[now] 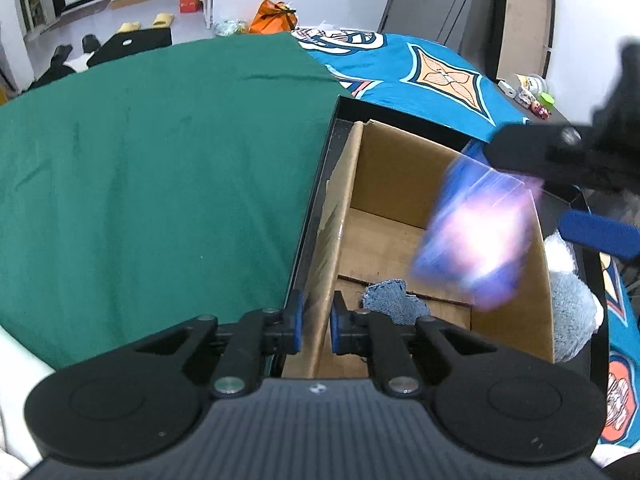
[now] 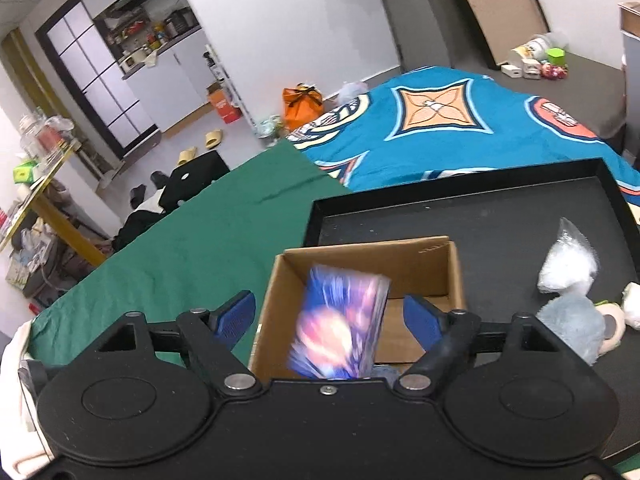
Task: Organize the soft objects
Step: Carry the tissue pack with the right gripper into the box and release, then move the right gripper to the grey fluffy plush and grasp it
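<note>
My left gripper (image 1: 317, 326) points steeply down over the near left corner of the cardboard box (image 1: 400, 168). Its jaws are drawn close together, and the box's left wall stands in the narrow gap between the blue pads (image 1: 297, 330); they pinch that wall.

My right gripper (image 2: 329, 318) tilts down toward the same box (image 2: 404, 258) from the near side. Its jaws stand wide apart, and the blue pads (image 2: 234, 316) touch nothing. Between and below them the blue and pink packet (image 2: 340, 326) is smeared with motion blur, loose in the air just inside the box's mouth, clear of both pads. From the left wrist camera I see the same packet (image 1: 478, 236) blurred above the box's right half, with the right gripper (image 1: 560, 188) above and to its right.

A scrap of denim fabric (image 1: 394, 300) lies on the box floor. The box sits in a black tray (image 2: 460, 216) at its left end. Beside the box on the tray lie a grey-blue plush toy (image 2: 572, 326) and a clear bag of white stuffing (image 2: 566, 266). The tray rests on a green cloth (image 1: 160, 160) and a patterned teal blanket (image 2: 460, 120).
</note>
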The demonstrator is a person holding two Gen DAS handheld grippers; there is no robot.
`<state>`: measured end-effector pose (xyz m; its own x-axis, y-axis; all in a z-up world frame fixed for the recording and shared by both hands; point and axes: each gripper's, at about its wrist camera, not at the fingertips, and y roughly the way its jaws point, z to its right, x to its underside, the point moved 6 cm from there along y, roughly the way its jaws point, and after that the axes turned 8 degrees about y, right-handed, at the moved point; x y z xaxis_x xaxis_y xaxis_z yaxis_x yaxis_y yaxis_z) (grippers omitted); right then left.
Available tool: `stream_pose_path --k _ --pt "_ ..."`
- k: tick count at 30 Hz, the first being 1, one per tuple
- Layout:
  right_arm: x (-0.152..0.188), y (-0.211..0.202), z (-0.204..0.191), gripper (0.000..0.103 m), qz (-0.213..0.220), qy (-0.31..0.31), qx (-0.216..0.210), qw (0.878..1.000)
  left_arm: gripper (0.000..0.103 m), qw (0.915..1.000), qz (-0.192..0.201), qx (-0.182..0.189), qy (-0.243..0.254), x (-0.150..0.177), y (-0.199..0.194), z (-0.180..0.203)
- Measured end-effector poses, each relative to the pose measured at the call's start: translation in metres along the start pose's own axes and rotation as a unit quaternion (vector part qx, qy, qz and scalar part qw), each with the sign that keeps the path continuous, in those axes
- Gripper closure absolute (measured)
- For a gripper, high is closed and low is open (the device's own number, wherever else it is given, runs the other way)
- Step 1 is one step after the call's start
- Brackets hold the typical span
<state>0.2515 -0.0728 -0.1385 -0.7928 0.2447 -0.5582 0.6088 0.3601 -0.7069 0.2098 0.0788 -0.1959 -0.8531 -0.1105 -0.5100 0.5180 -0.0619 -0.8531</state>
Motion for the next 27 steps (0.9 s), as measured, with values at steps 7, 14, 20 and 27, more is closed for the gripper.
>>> stream_pose_path --k 7,14,20,27 --pt "0.005 -0.009 0.022 0.022 -0.005 0.009 0.014 1.0 0.087 1.0 -0.004 0.004 -0.008 -0.003 -0.001 0.001" --pt "0.004 -0.026 0.054 0.022 0.004 0.018 0.038 0.999 0.082 1.0 -0.004 0.0 -0.004 -0.004 -0.004 0.003" --pt "0.006 -0.037 0.087 0.023 0.009 0.035 0.057 0.998 0.059 0.9998 0.006 -0.018 0.012 -0.007 -0.011 0.012" --pt "0.011 -0.04 0.116 0.023 0.009 0.037 0.082 0.996 0.052 0.9996 0.005 -0.02 0.017 -0.007 -0.011 0.019"
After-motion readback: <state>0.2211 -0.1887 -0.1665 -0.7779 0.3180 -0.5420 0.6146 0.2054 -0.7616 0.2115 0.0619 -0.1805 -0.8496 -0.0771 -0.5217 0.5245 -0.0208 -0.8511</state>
